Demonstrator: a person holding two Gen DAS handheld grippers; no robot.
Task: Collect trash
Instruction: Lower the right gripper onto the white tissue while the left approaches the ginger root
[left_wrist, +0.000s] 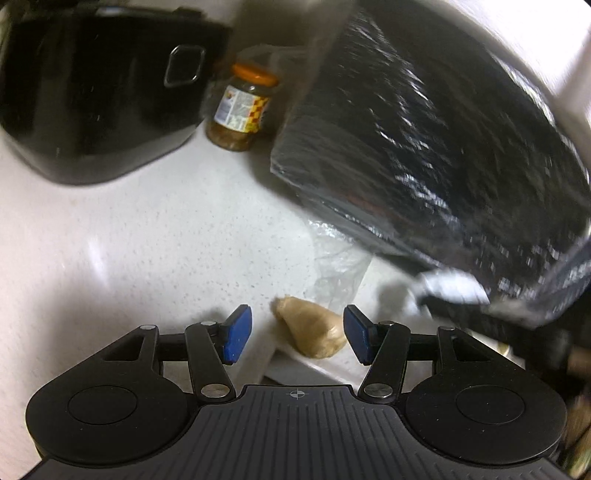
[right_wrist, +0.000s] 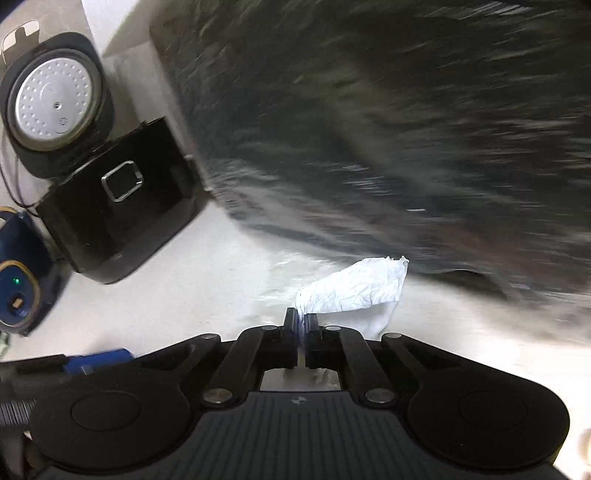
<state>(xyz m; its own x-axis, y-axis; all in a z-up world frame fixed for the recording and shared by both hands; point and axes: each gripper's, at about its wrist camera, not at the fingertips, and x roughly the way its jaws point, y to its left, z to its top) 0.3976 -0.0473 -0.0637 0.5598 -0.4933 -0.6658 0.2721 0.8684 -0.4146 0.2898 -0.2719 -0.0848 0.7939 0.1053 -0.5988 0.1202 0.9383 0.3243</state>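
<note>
With the right gripper (right_wrist: 303, 325) clamped on the crumpled tissue (right_wrist: 354, 286), it is best carried over the black trash bag (right_wrist: 406, 129) before release, while the left gripper (left_wrist: 297, 332) is held open near the brown lump (left_wrist: 314, 330)

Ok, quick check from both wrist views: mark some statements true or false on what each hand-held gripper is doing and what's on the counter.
1. The right hand-held gripper is shut on a crumpled white tissue. True.
2. The left hand-held gripper holds the jar. False: it is open and empty; the jar stands far off by the rice cooker.
3. A tan lump lies ahead between the left fingers. True.
4. The rice cooker's lid is closed. False: it stands open.
5. The jar's lid is orange. True.
</note>
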